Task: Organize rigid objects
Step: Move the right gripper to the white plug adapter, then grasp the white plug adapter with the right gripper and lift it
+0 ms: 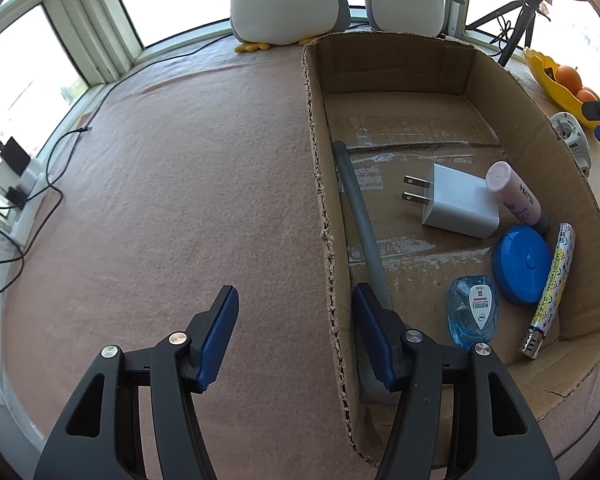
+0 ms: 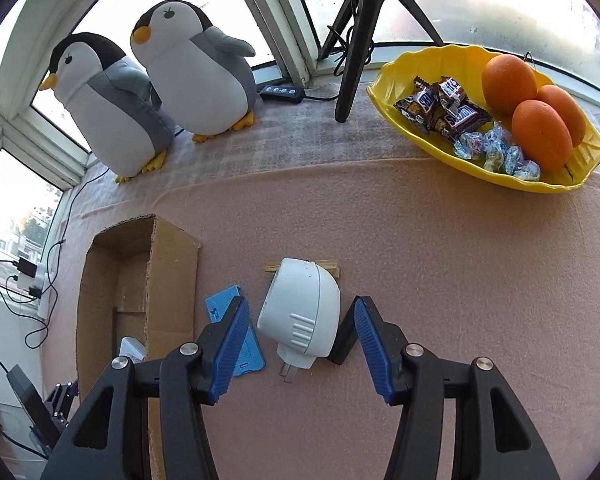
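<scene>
A cardboard box (image 1: 320, 184) (image 2: 172, 280) lies on the pink cloth. It holds a grey rod (image 1: 360, 216), a white charger (image 1: 456, 200), a pink tube (image 1: 514, 194), a blue round case (image 1: 524, 264), a blue clear bottle (image 1: 474, 312) and a patterned lighter (image 1: 552, 288). My left gripper (image 1: 296, 320) is open and empty, astride the box's left wall. My right gripper (image 2: 300, 332) is open around a white round plug adapter (image 2: 304, 312) lying on the cloth. A blue flat card (image 2: 236, 328) lies left of the adapter, a black block (image 2: 346, 340) on its right.
Two plush penguins (image 2: 148, 92) stand by the window. A yellow bowl (image 2: 480, 160) with oranges and sweets sits at the back right. A black tripod (image 2: 360, 32) stands behind. Chargers and cables (image 1: 16, 176) lie at the left edge. A small wooden piece (image 2: 328, 266) lies behind the adapter.
</scene>
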Demonstrator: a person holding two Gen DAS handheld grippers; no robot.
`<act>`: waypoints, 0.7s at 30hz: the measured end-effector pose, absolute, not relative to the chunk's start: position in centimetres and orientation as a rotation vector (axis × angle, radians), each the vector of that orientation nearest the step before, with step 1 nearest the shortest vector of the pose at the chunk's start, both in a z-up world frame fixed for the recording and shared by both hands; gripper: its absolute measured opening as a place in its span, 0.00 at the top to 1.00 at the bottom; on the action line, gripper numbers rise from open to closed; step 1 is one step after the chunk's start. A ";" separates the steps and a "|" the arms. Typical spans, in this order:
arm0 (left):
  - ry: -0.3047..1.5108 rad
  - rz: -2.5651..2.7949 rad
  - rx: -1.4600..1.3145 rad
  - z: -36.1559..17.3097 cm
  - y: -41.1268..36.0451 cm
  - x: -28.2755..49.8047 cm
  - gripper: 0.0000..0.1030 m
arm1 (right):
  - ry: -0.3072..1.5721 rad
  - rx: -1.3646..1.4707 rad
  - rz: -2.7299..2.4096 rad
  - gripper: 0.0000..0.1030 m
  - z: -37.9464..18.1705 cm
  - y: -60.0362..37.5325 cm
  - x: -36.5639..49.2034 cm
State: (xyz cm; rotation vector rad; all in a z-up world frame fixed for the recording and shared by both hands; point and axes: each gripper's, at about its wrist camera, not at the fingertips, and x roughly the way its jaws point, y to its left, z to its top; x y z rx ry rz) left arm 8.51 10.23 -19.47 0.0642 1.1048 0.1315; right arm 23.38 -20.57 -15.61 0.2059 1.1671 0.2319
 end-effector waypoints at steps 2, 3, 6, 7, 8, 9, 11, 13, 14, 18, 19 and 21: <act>1.099 0.124 0.054 -19.5 10.4 8.5 0.42 | 1.183 0.187 0.224 0.51 -16.0 -19.8 23.8; 1.097 0.121 0.046 -19.6 10.6 8.5 0.42 | 1.195 0.181 0.223 0.51 -16.2 -19.6 24.0; 1.095 0.116 0.021 -19.7 10.9 8.5 0.42 | 1.216 0.132 0.202 0.51 -16.7 -18.7 24.4; 1.092 0.116 0.018 -19.7 10.9 8.5 0.42 | 1.220 0.117 0.198 0.51 -16.8 -18.5 24.5; 1.090 0.118 0.015 -19.7 10.9 8.5 0.42 | 1.223 0.107 0.193 0.51 -17.0 -18.4 24.5; 1.088 0.120 0.014 -19.7 10.9 8.5 0.42 | 1.224 0.098 0.184 0.51 -17.0 -18.4 24.6; 1.085 0.126 0.018 -19.7 10.8 8.5 0.42 | 1.228 0.088 0.178 0.51 -17.2 -18.4 24.7; 1.084 0.128 0.025 -19.7 10.7 8.5 0.42 | 1.235 0.089 0.174 0.51 -17.4 -18.7 24.8; 1.084 0.128 0.027 -19.7 10.6 8.4 0.42 | 1.237 0.091 0.175 0.51 -17.4 -18.8 24.8; 1.086 0.125 0.029 -19.7 10.6 8.4 0.42 | 1.252 0.102 0.190 0.61 -17.7 -19.2 24.7; 1.086 0.125 0.030 -19.7 10.6 8.4 0.42 | 1.253 0.103 0.190 0.64 -17.7 -19.4 24.6; 1.084 0.126 0.031 -19.7 10.6 8.4 0.42 | 1.256 0.108 0.195 0.66 -17.6 -19.7 24.6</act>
